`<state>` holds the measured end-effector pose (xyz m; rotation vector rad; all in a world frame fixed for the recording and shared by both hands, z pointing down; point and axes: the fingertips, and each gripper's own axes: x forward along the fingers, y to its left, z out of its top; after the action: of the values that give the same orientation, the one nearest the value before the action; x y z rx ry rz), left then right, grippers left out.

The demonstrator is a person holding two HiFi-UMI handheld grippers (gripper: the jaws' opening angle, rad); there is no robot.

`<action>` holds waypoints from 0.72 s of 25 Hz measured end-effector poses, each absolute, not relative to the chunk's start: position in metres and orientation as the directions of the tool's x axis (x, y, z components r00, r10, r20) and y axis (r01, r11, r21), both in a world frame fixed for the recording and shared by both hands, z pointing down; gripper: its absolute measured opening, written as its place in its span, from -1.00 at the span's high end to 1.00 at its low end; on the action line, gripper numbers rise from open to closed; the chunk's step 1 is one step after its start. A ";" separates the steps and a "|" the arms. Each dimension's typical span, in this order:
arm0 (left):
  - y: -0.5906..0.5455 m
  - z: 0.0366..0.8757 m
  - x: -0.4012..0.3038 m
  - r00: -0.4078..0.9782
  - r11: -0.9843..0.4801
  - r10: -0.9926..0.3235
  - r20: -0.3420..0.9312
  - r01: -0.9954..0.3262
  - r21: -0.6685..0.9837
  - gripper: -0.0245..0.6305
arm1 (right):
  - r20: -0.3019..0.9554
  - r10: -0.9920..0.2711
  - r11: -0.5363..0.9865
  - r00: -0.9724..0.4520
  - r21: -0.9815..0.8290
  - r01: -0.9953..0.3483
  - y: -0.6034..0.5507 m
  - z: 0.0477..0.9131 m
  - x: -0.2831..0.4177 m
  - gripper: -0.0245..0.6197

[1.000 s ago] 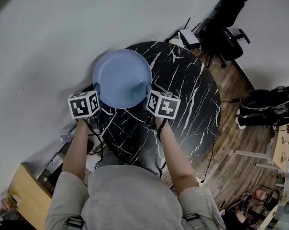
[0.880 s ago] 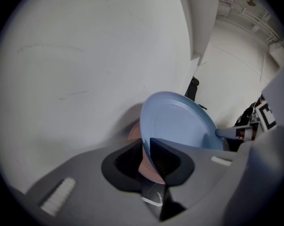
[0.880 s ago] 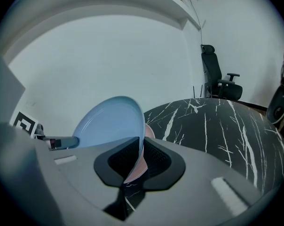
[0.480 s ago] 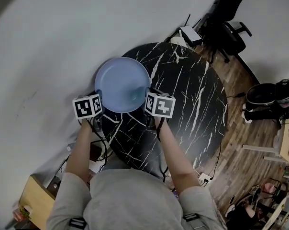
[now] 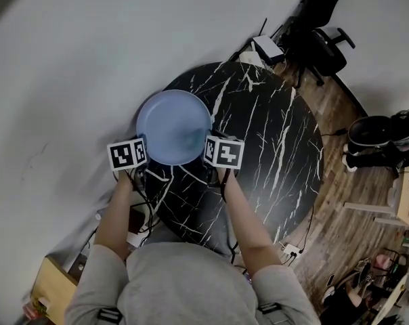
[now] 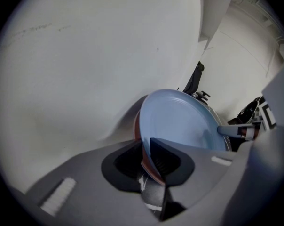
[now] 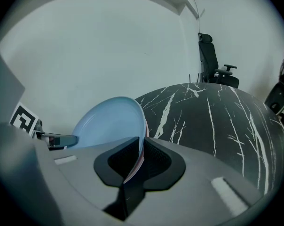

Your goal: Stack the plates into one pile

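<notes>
Head view: plates sit lower than a second ago, nearing table. Left claw and right claw each clamped on the rim. Set-down looks next.

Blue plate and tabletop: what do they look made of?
Blue plate: likely plastic or melamine, though glazed ceramic is possible; thin rim, uniform pale blue, soft satin sheen without sharp highlights.
Tabletop: black marble look with white veins, smooth and faintly glossy; whether real stone or a printed laminate can't be told.
</notes>
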<state>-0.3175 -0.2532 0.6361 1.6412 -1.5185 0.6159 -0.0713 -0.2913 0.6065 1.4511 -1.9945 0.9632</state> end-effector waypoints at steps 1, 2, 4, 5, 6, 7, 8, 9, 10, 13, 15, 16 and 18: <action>-0.253 0.638 -0.317 0.161 0.041 -0.581 0.798 -0.973 0.227 0.58 | 0.735 -0.601 0.186 -0.314 -0.254 -0.949 -0.292 0.608 -0.071 0.82; -0.254 0.640 -0.318 0.162 0.042 -0.579 0.799 -0.973 0.228 0.58 | 0.738 -0.598 0.187 -0.313 -0.252 -0.950 -0.292 0.610 -0.071 0.82; -0.254 0.642 -0.318 0.163 0.044 -0.577 0.800 -0.972 0.230 0.58 | 0.742 -0.594 0.187 -0.310 -0.248 -0.951 -0.293 0.613 -0.072 0.81; -0.255 0.642 -0.318 0.163 0.045 -0.577 0.800 -0.972 0.231 0.58 | 0.743 -0.593 0.187 -0.309 -0.246 -0.951 -0.293 0.614 -0.072 0.81; -0.256 0.642 -0.318 0.164 0.044 -0.577 0.800 -0.972 0.231 0.58 | 0.745 -0.592 0.188 -0.308 -0.244 -0.951 -0.294 0.615 -0.072 0.81; -0.256 0.642 -0.318 0.164 0.042 -0.578 0.799 -0.972 0.231 0.58 | 0.746 -0.592 0.188 -0.307 -0.242 -0.952 -0.294 0.616 -0.072 0.81; -0.256 0.642 -0.318 0.166 0.040 -0.579 0.798 -0.972 0.231 0.58 | 0.747 -0.591 0.187 -0.306 -0.242 -0.952 -0.295 0.618 -0.072 0.81; -0.257 0.642 -0.318 0.167 0.039 -0.580 0.797 -0.972 0.232 0.58 | 0.748 -0.590 0.186 -0.306 -0.243 -0.952 -0.295 0.619 -0.072 0.81; -0.257 0.642 -0.318 0.168 0.038 -0.581 0.796 -0.972 0.233 0.58 | 0.748 -0.589 0.185 -0.306 -0.243 -0.952 -0.296 0.620 -0.072 0.81; -0.257 0.642 -0.318 0.170 0.025 -0.584 0.794 -0.973 0.228 0.57 | 0.749 -0.589 0.185 -0.303 -0.240 -0.953 -0.296 0.621 -0.072 0.81; -0.257 0.642 -0.317 0.172 0.008 -0.587 0.791 -0.976 0.218 0.55 | 0.749 -0.592 0.184 -0.298 -0.234 -0.955 -0.297 0.621 -0.072 0.81; -0.257 0.642 -0.317 0.172 -0.001 -0.590 0.789 -0.977 0.212 0.55 | 0.750 -0.592 0.184 -0.295 -0.230 -0.956 -0.297 0.621 -0.072 0.81; -0.257 0.641 -0.317 0.169 -0.012 -0.596 0.785 -0.979 0.201 0.54 | 0.751 -0.593 0.185 -0.289 -0.223 -0.957 -0.298 0.621 -0.072 0.81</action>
<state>-0.3166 -0.2572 0.6413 1.6993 -1.5151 0.6485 -0.0719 -0.2975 0.6208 1.4492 -1.9590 0.9400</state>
